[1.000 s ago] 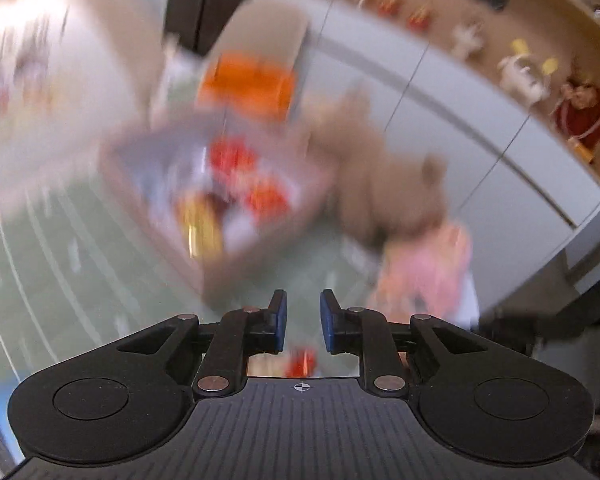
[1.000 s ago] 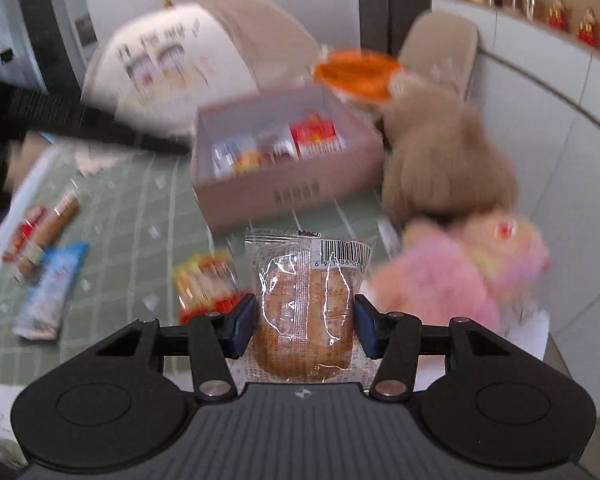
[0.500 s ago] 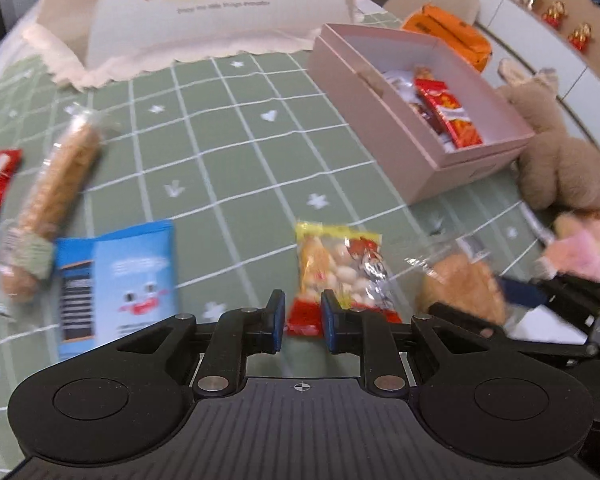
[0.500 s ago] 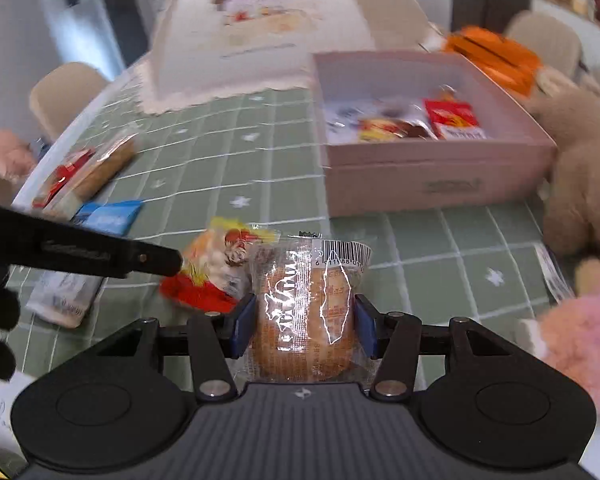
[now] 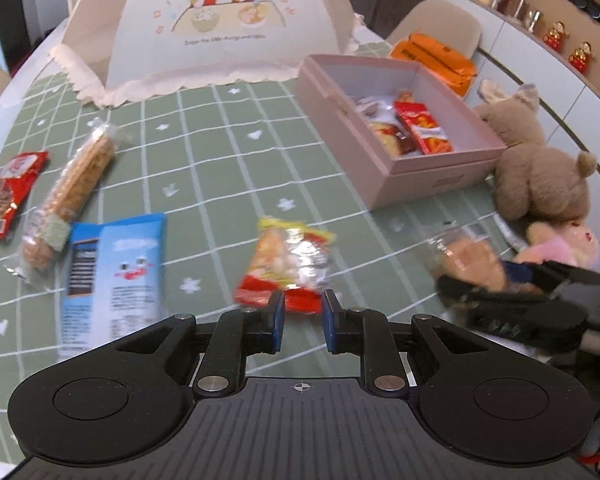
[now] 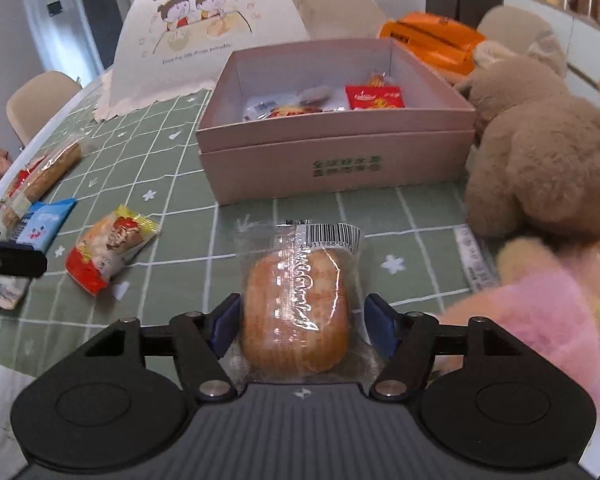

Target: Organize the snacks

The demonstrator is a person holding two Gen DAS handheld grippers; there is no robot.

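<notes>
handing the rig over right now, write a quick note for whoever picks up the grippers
Right hand-held gripper: jaws have just been opening, pads now clear of the wrapped bun between them.
Left hand-held gripper: shut, empty, near the yellow-red snack pack.
Done: a few snacks lie in the pink box.
Left: bun, yellow-red pack, blue packet, long biscuit roll and red packet on the green tablecloth.

Snack-strewn green checked tablecloth (image 5: 228, 168)
</notes>
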